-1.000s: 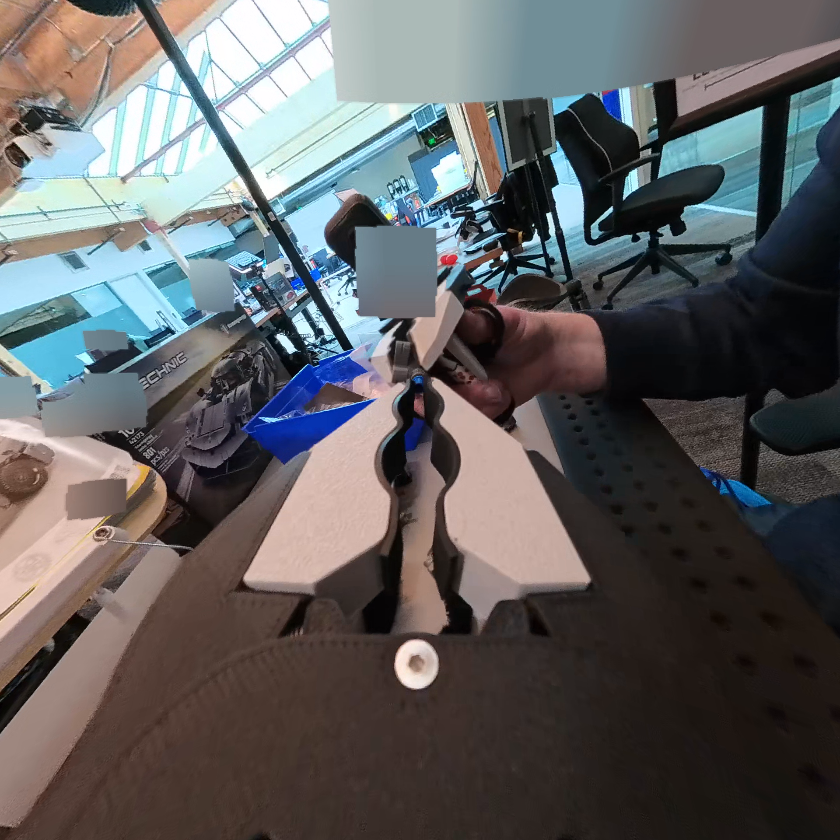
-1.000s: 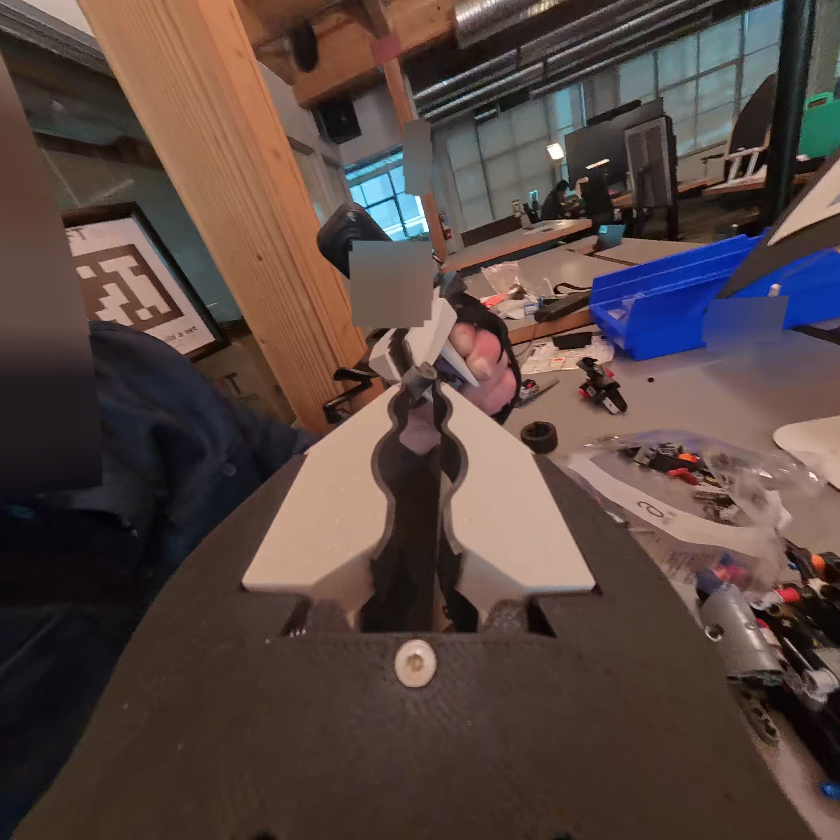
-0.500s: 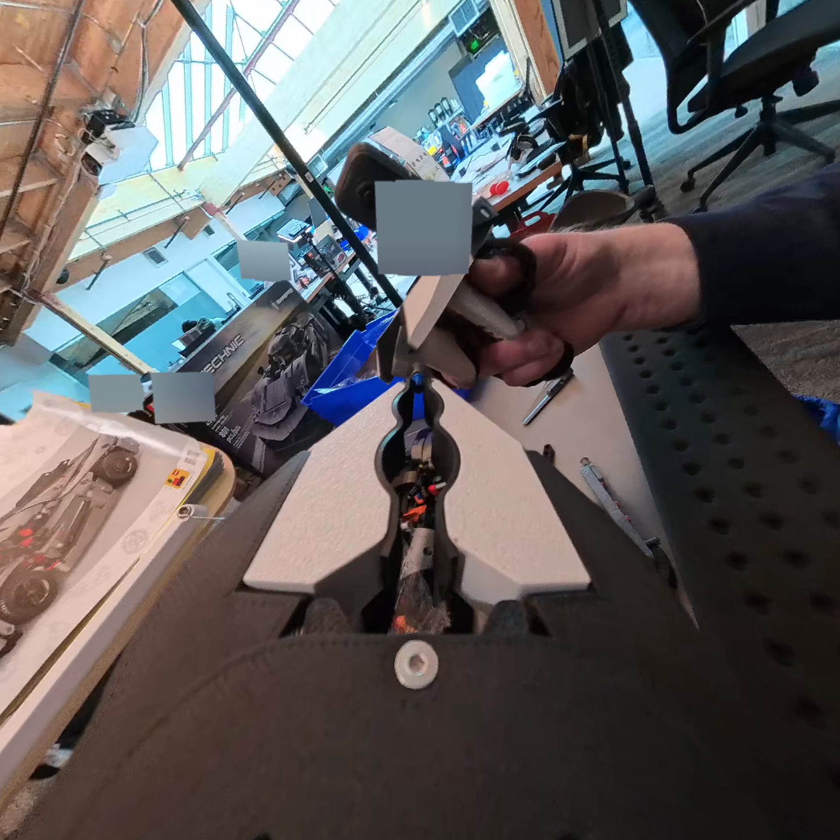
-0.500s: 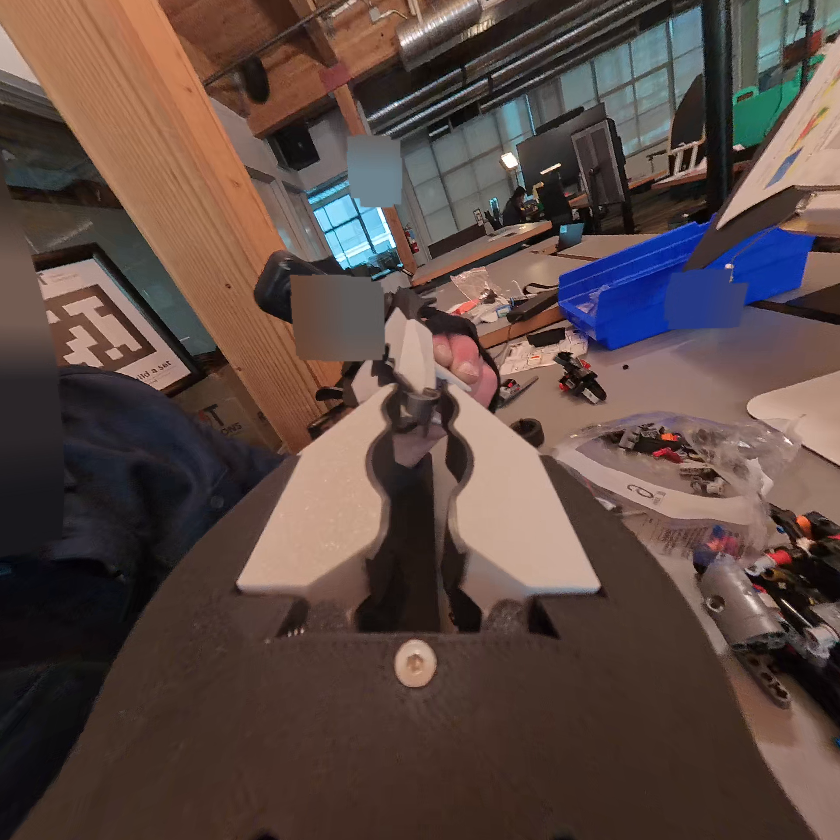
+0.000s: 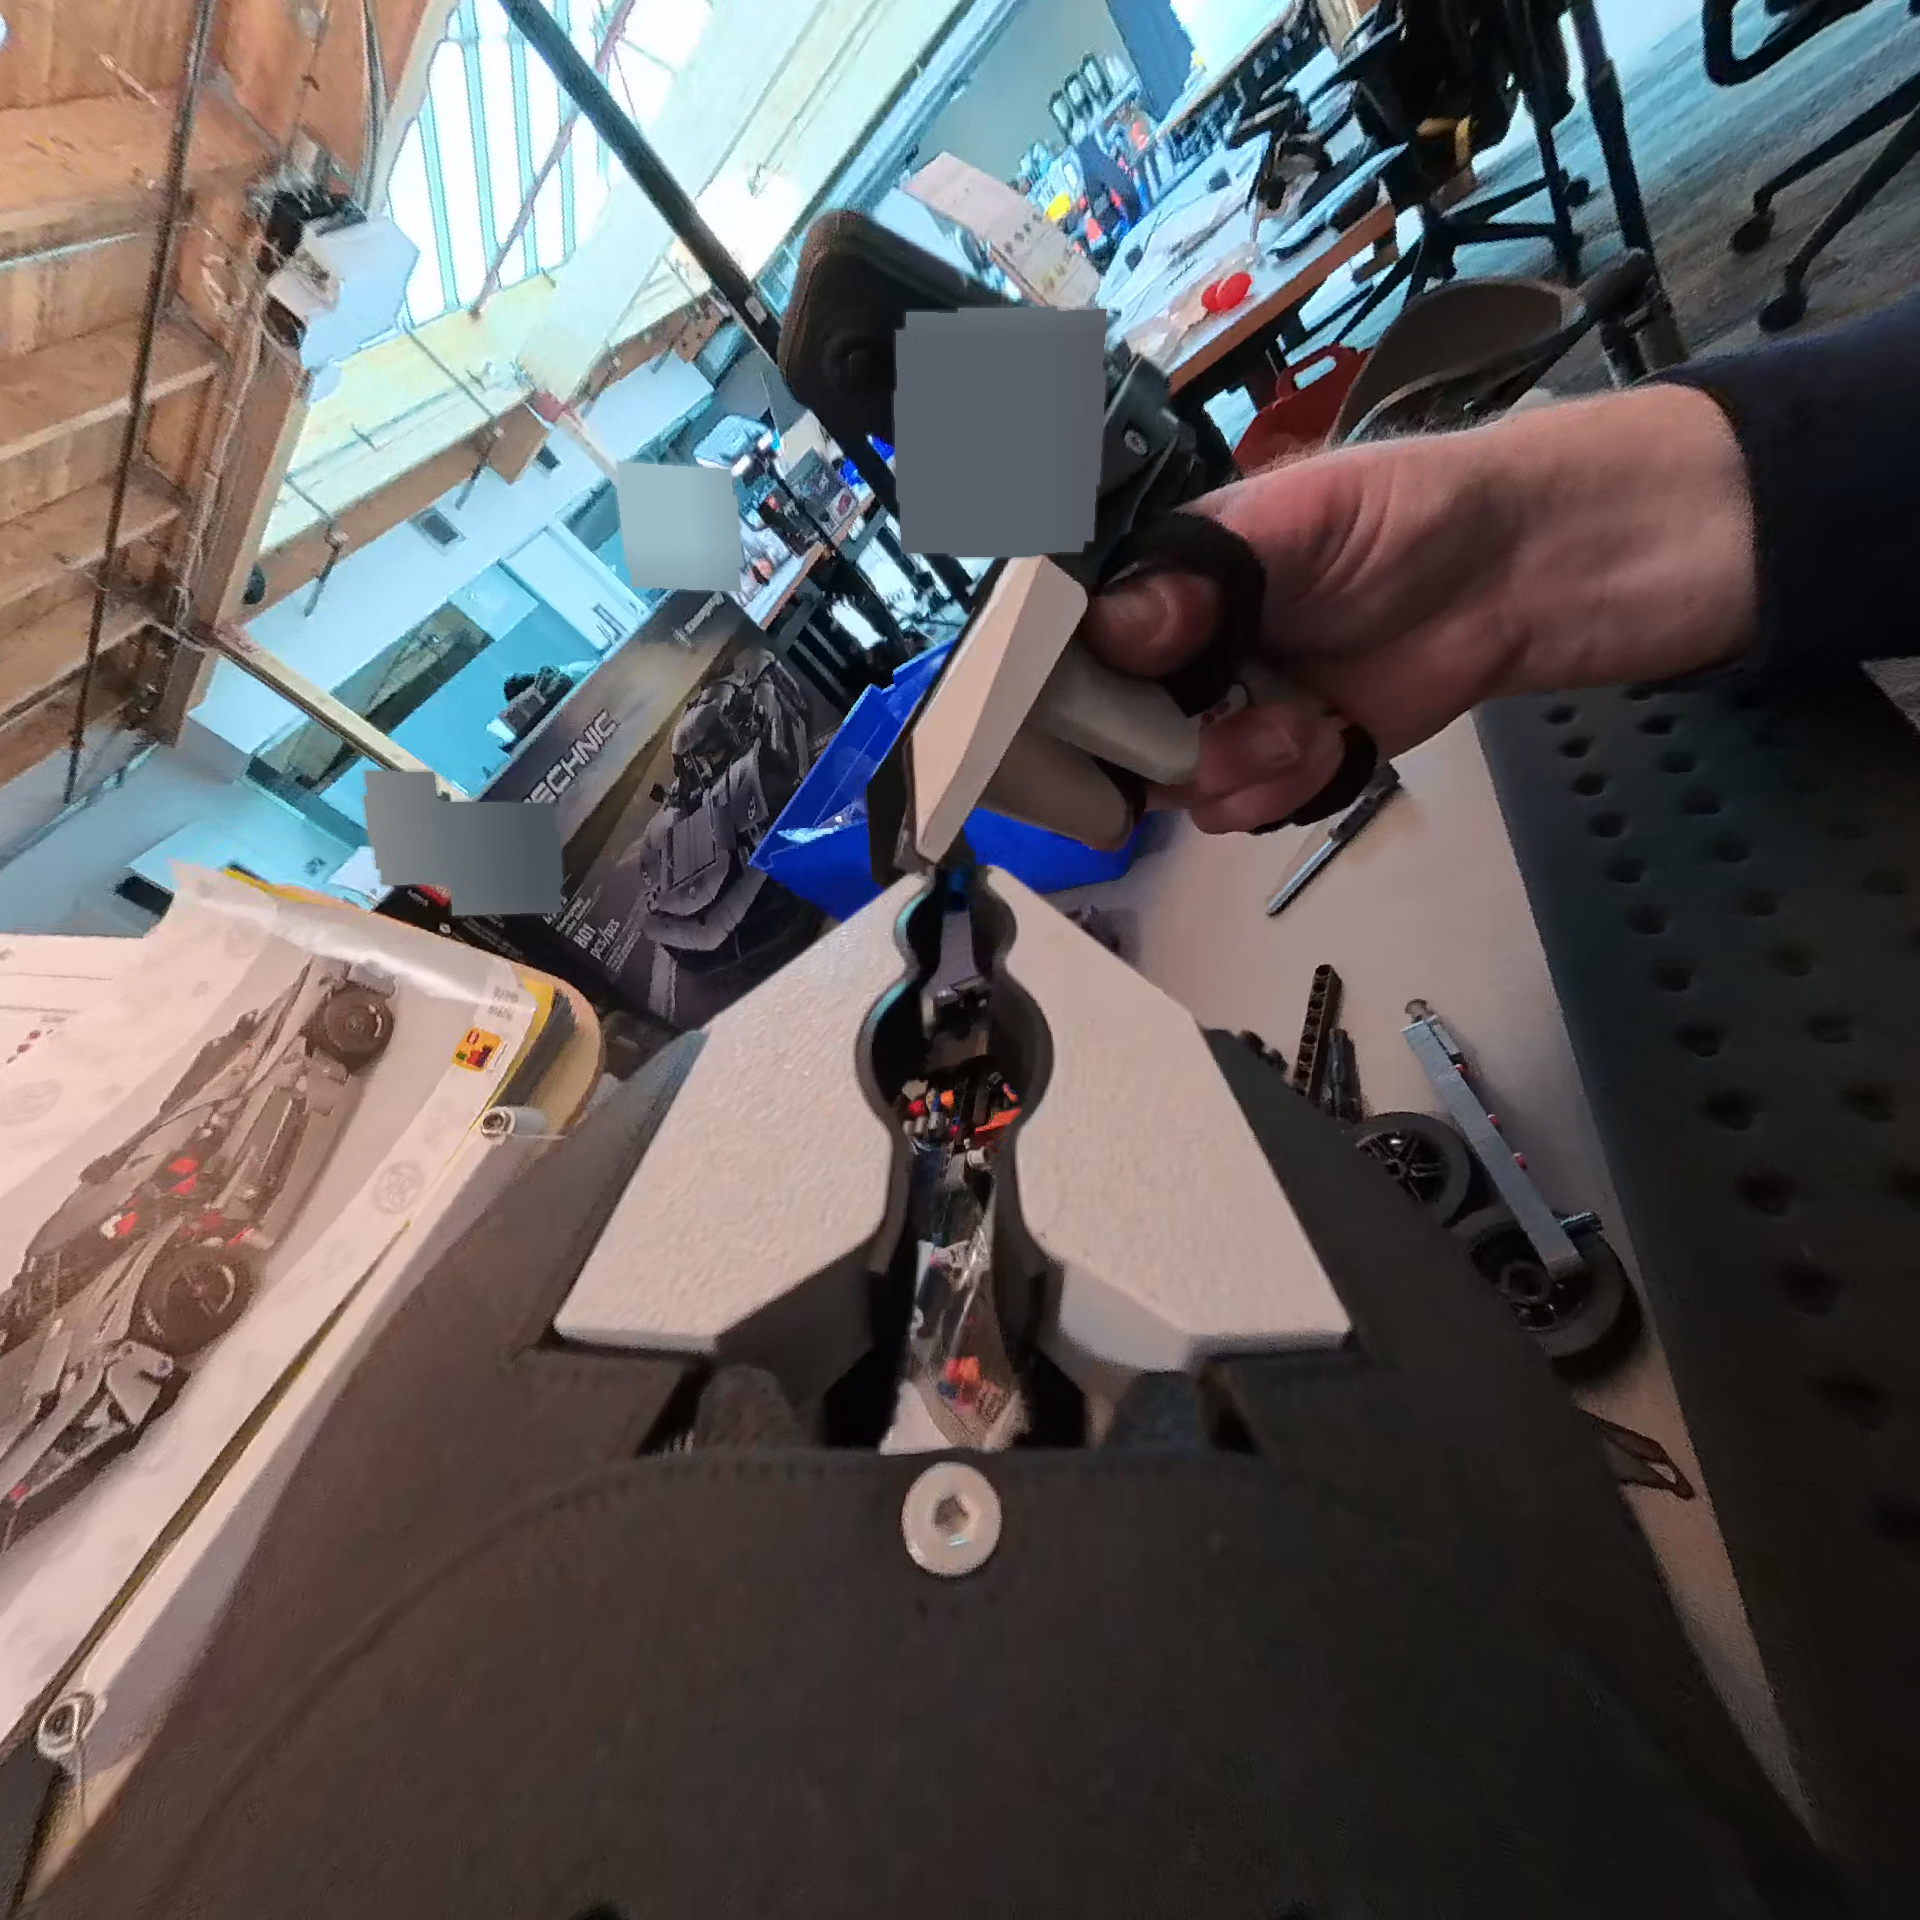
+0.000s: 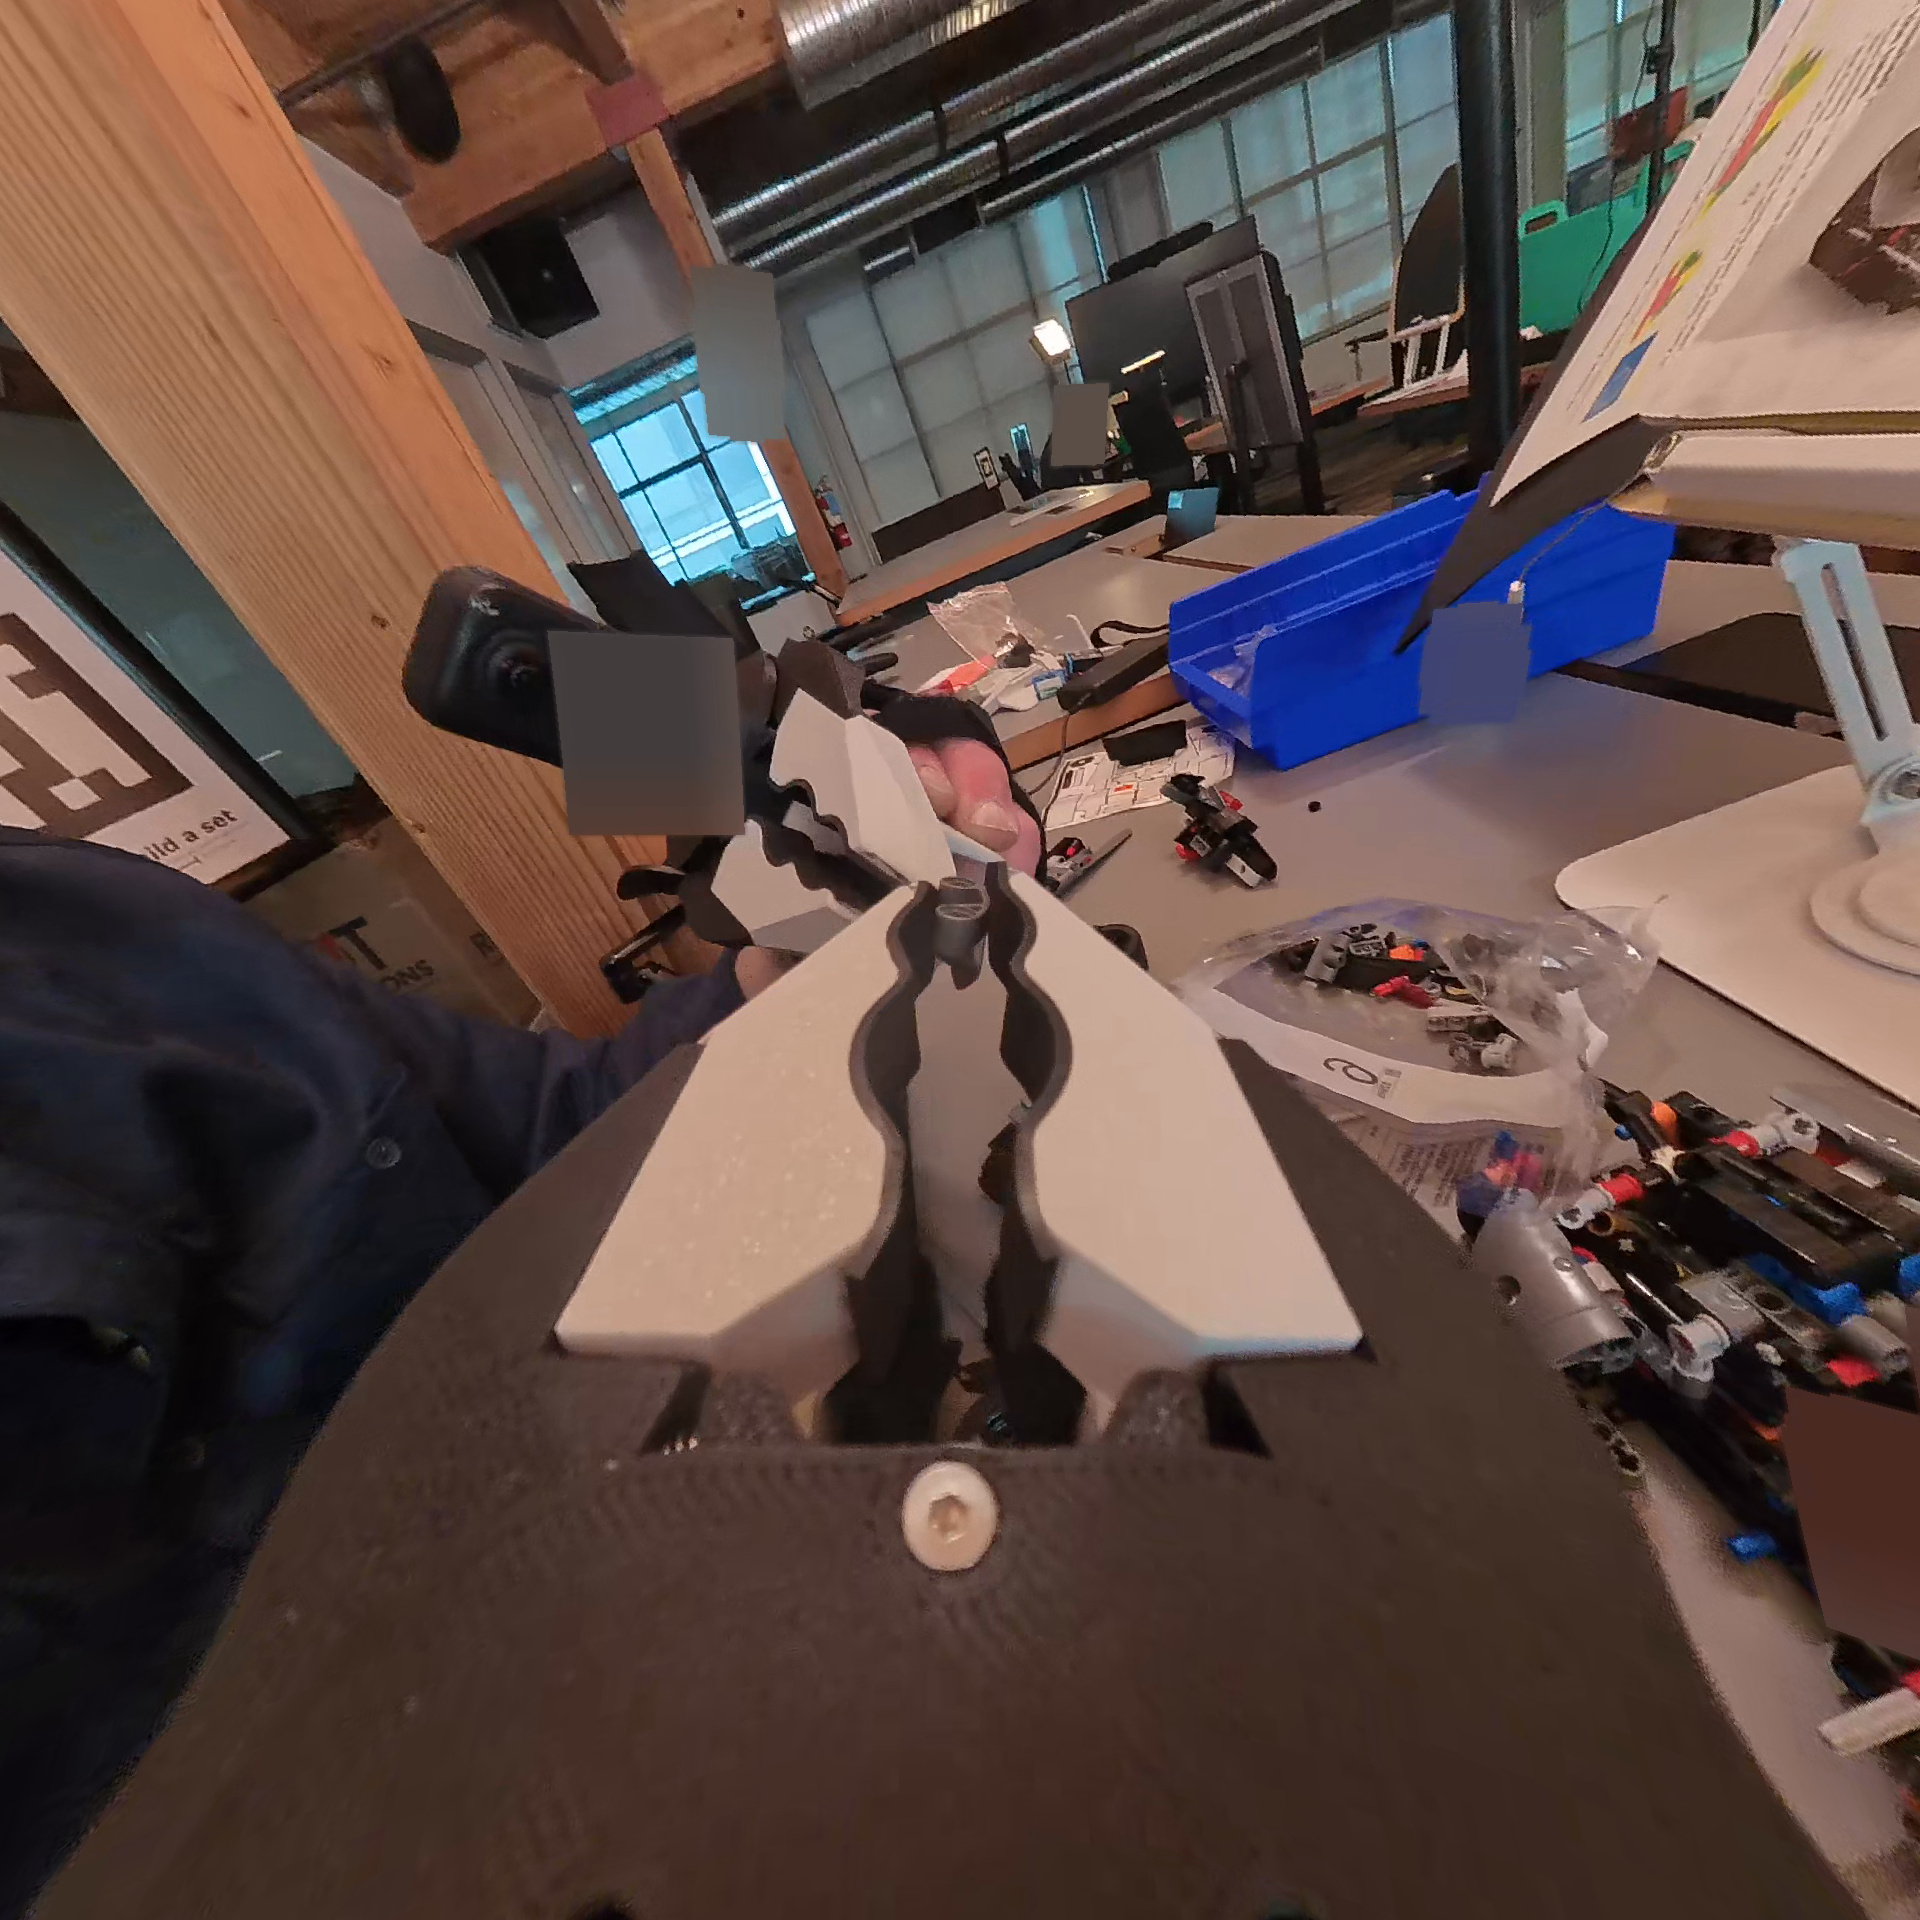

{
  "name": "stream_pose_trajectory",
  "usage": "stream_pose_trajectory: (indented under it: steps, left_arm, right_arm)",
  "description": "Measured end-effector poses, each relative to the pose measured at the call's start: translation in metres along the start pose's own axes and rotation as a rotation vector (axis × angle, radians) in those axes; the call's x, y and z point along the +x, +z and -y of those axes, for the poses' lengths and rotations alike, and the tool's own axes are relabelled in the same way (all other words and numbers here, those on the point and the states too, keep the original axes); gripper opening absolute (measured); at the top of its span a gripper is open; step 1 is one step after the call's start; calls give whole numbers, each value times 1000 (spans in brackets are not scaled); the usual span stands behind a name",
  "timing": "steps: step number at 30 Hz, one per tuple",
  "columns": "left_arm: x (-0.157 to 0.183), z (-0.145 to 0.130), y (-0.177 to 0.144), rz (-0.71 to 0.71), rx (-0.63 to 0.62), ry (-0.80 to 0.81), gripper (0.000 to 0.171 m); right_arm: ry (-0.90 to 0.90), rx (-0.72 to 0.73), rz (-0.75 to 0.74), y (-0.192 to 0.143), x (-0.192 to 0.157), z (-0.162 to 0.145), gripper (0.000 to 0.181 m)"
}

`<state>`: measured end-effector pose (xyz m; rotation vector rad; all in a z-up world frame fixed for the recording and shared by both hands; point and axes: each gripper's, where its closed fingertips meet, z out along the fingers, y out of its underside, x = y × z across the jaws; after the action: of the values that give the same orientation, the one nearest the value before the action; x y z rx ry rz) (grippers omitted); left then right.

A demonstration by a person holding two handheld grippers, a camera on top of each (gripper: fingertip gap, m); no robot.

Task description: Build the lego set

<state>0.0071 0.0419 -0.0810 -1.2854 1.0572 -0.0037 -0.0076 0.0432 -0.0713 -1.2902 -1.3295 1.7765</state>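
Left gripper (image 5: pixel 951 894) fingers pinch blue pin (image 5: pixel 953 885) | right gripper (image 6: pixel 961 904) fingers pinch grey connector (image 6: pixel 958 920) | align pin with hole, press straight.

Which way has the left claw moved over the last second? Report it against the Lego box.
Yes. The left claw tipped down toward the table: the Lego box sits higher in its view, and black wheels now show.
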Motion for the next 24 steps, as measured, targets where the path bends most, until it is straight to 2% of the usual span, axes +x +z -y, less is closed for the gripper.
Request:
stream_pose_trajectory:
  steps: [7,18,19,21,22,24]
  left_arm:
    - [1,2,-3,7,-41,27,2]
    - [14,7,-6,-124,13,-114,1]
    - [14,7,-6,-130,23,-130,2]
    - [-21,12,-36,-50,127,-257,0]
    - [-38,12,-53,-12,172,-299,0]
    - [-36,-1,-44,-8,118,-275,1]
  right_arm:
    - [-34,-32,40,0,-6,-1,7]
    - [-132,-123,74,-11,-15,-15,6]
    - [-139,-109,52,-20,-11,-11,7]
    - [-132,7,6,-67,0,12,6]
    - [-169,-21,-42,-81,3,11,6]
    - [-207,-91,-80,-81,0,4,7]
